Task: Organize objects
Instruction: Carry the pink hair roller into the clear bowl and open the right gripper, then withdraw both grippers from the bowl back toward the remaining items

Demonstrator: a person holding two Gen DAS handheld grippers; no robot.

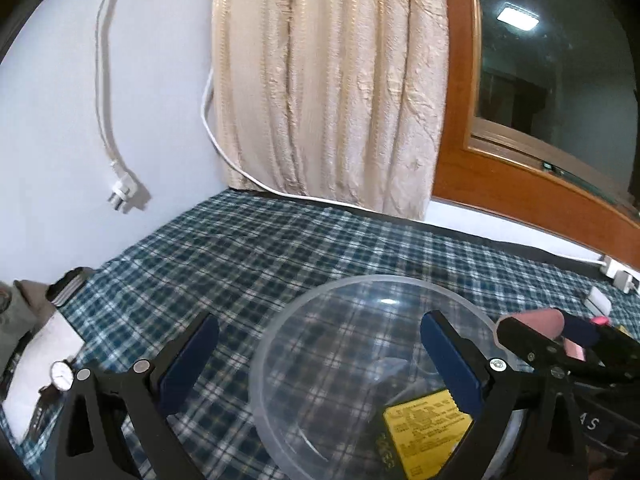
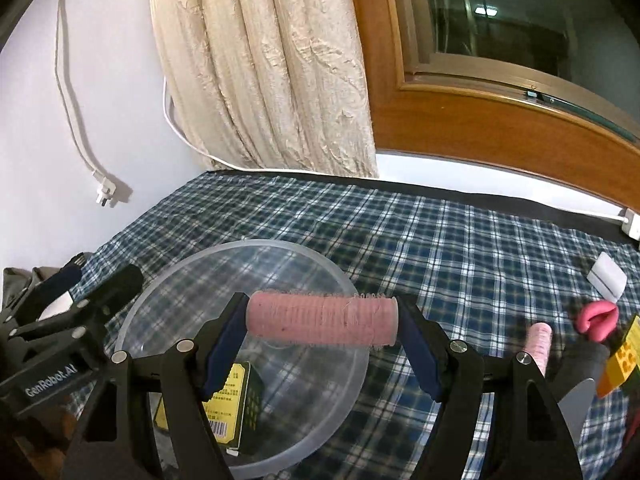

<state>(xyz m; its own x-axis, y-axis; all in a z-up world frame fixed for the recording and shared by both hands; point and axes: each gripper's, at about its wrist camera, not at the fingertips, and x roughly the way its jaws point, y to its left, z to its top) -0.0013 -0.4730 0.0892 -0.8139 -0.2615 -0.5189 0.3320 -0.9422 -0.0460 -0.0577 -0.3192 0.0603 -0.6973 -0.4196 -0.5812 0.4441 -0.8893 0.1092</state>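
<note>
One pink hair roller, clenched endwise in the right claw, hangs mid-frame over the clear bowl, likely for dropping in; the left claw gapes, empty, steadying nothing.

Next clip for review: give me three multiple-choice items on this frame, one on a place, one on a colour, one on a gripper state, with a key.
1. Where is the yellow-labelled packet?
A. Inside the clear bowl
B. On the window sill
C. Under the curtain

2. What colour is the hair roller in the right gripper?
A. Green
B. Pink
C. White

3. What state is the left gripper in?
A. Shut on the bowl
B. Shut on a roller
C. Open, holding nothing

Key: 1 A, the packet lies on the bowl's floor; 2 B, its surface is pink; 3 C, its fingers stand wide apart.
</note>
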